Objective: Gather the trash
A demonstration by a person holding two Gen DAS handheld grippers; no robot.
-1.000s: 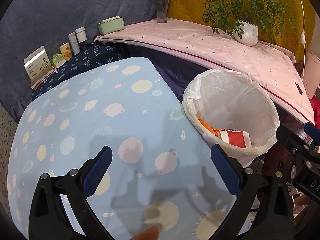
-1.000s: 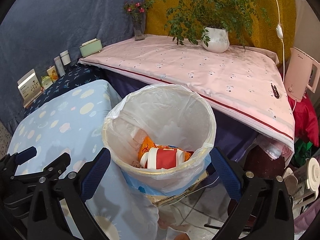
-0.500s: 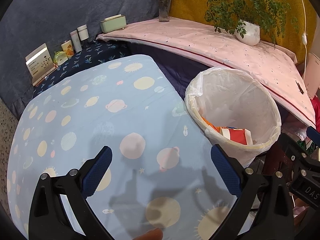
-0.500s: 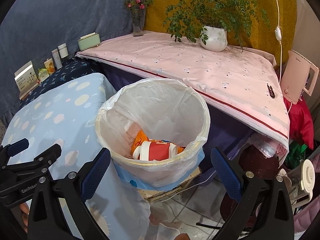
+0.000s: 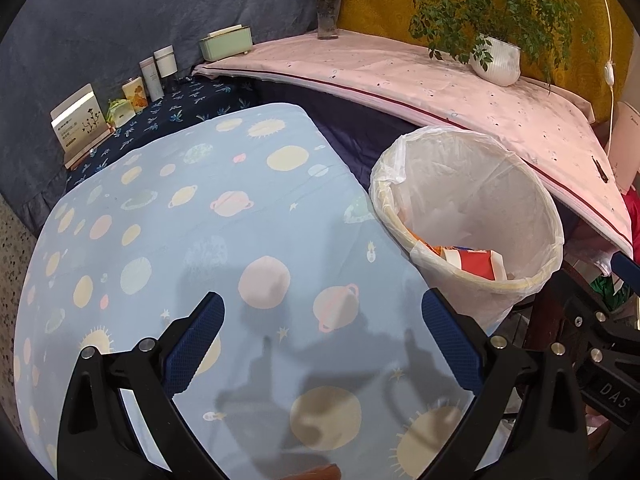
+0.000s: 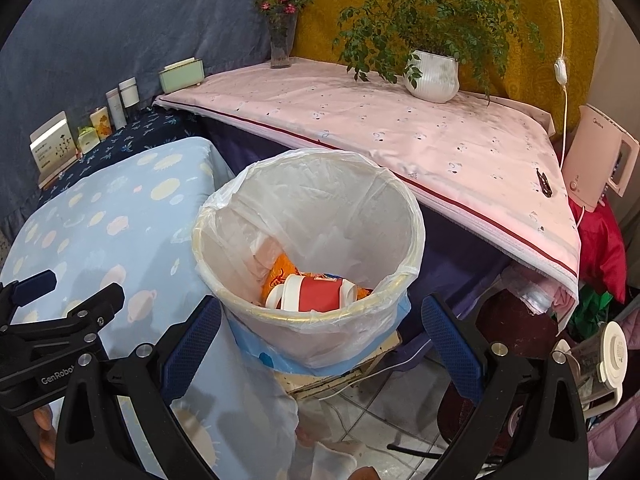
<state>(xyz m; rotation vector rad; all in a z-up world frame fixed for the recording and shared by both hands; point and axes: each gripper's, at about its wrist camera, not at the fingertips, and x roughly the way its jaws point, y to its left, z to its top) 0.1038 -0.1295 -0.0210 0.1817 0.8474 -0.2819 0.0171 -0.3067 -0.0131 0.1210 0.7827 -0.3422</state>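
A white bin lined with a clear bag (image 6: 280,184) stands beside the blue planet-print table (image 6: 120,216). Inside lie a red and white paper cup (image 6: 316,296) and an orange wrapper (image 6: 276,276). The bin (image 5: 532,216) and the cup (image 5: 476,264) also show in the left wrist view. My left gripper (image 5: 322,340) is open and empty above the blue table (image 5: 180,240). My right gripper (image 6: 320,344) is open and empty, just in front of the bin and above its near rim.
A pink-covered table (image 6: 400,128) behind the bin holds a potted plant (image 6: 432,76), a flower vase (image 6: 280,48) and a green box (image 6: 182,74). Small boxes and bottles (image 5: 120,100) line the dark cloth at left. A pink kettle (image 6: 600,160) and clutter stand at right.
Both grippers have drawn back and up a little from the bin, so it sits slightly farther off in each view. Both stay open and empty.
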